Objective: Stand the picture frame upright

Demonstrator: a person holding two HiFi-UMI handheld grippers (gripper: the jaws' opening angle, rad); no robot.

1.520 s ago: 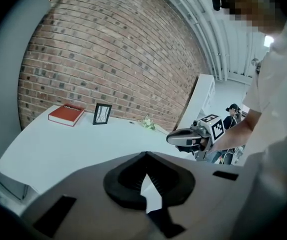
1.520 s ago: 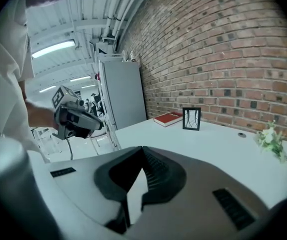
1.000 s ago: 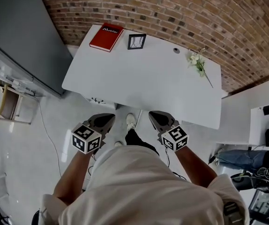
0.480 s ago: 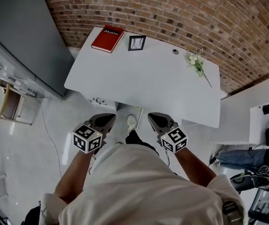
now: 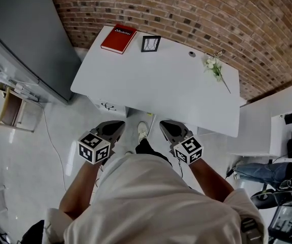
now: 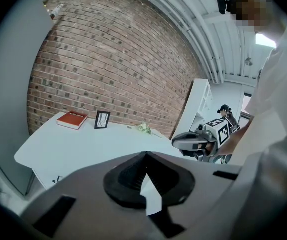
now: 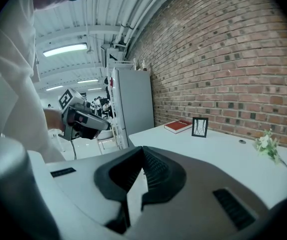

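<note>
Facing the white table (image 5: pixel 156 88) from its near edge, you have a tall grey cabinet (image 5: pixel 24 34) on your left, set apart from the table's left edge by a strip of floor. On the far left corner of the table lies a red book (image 5: pixel 119 38), flat. Just to its right, not touching it, the picture frame (image 5: pixel 150 43) stands on its lower edge close to the far edge, in front of the brick wall (image 5: pixel 186 9). Further right there is a small round hole (image 5: pixel 192 54) in the tabletop, and then a sprig of white flowers (image 5: pixel 214 67) lying near the right end.

The whole middle and near part of the tabletop is bare, from the left edge across to the right corner.

Your left gripper (image 5: pixel 117 125) hangs short of the near edge and below it, above the floor, with its jaws closed together and nothing in them. Your right gripper (image 5: pixel 165 125) sits beside it, a shoe showing between the two, also short of the table edge; its jaws are closed tip to tip and it holds nothing.
</note>
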